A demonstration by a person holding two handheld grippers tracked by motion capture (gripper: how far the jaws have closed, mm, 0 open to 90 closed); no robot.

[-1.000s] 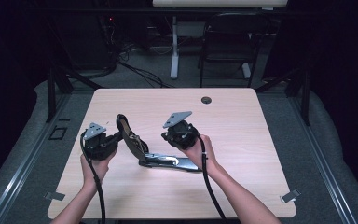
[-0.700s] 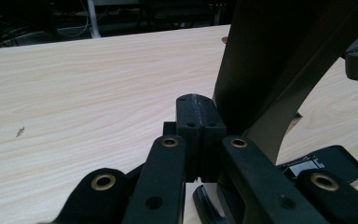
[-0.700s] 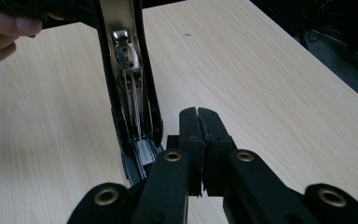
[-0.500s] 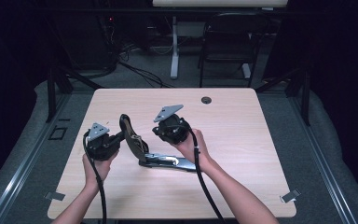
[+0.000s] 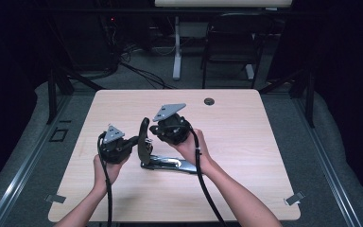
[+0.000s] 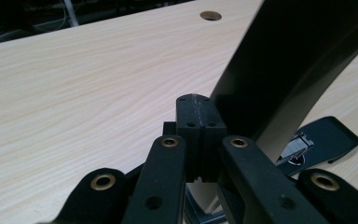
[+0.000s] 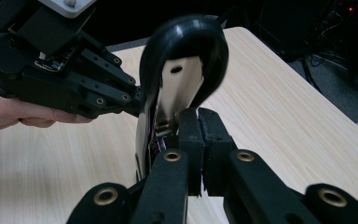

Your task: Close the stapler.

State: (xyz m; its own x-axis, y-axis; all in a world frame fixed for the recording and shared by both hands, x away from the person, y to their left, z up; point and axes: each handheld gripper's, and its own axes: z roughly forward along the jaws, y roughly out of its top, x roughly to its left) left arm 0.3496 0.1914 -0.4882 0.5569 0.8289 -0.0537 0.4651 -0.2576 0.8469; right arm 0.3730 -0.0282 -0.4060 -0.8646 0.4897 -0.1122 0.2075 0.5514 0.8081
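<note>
An opened black stapler stands at the table's middle. Its metal base (image 5: 170, 164) lies flat and its black top arm (image 5: 144, 135) is swung up nearly upright. My left gripper (image 5: 134, 140) is shut, its tips against the left side of that raised arm (image 6: 284, 60); I see nothing between the pads (image 6: 189, 119). My right gripper (image 5: 153, 129) is shut too, with its tips (image 7: 199, 119) right at the arm's metal underside (image 7: 179, 88). From there the left gripper (image 7: 137, 100) touches the arm's edge. The base's front end (image 6: 328, 137) rests on the wood.
The light wooden table (image 5: 246, 142) has a round cable hole (image 5: 209, 101) near its far edge. Beyond the table stand a dark chair (image 5: 227, 52) and a white desk leg (image 5: 176, 47). Cables trail from both grippers toward the person.
The right gripper has moved left and up, close to the stapler's raised arm. The arm now stands more upright. The left gripper has stayed beside it.
</note>
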